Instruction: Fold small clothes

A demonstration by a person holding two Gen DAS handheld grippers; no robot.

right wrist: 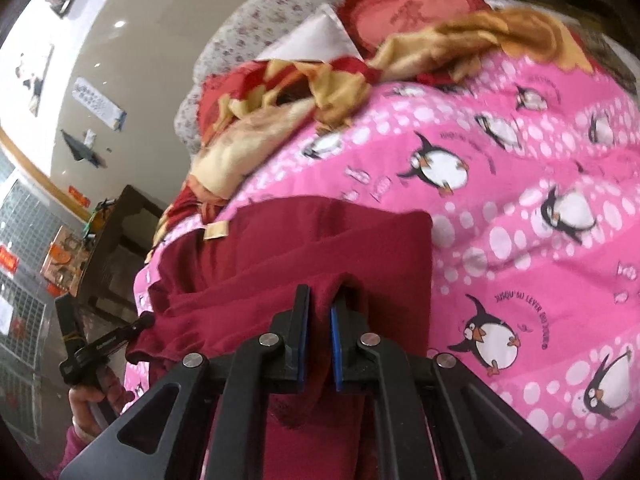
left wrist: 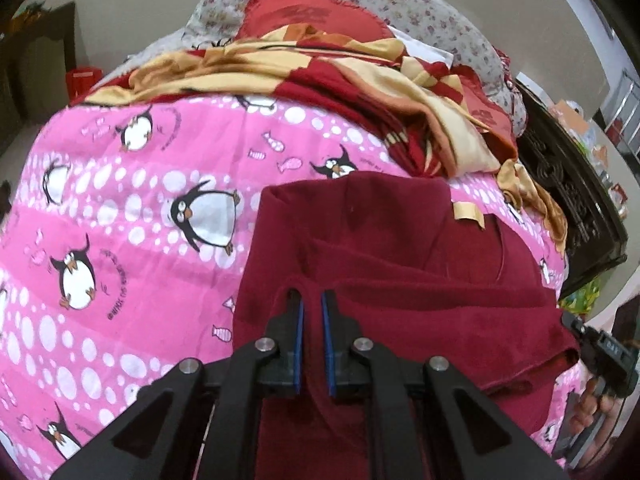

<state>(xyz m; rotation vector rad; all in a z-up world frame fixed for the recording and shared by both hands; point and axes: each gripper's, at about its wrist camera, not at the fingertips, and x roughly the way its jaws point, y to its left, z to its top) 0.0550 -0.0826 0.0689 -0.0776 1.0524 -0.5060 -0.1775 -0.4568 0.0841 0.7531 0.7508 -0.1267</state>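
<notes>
A dark red fleece garment lies on a pink penguin-print quilt. Its near edge is raised into a fold that runs between both grippers. My left gripper is shut on that edge, with a ridge of red cloth pinched between its blue pads. Further along the same edge, my right gripper is also shut on a pinch of red cloth. The far part of the garment lies flat with a squared corner. A small beige tab lies at its far side.
A crumpled red and yellow blanket is heaped behind the garment, in front of a red cushion and floral pillows. Dark carved wooden furniture stands beside the bed. A hand shows at each frame's edge.
</notes>
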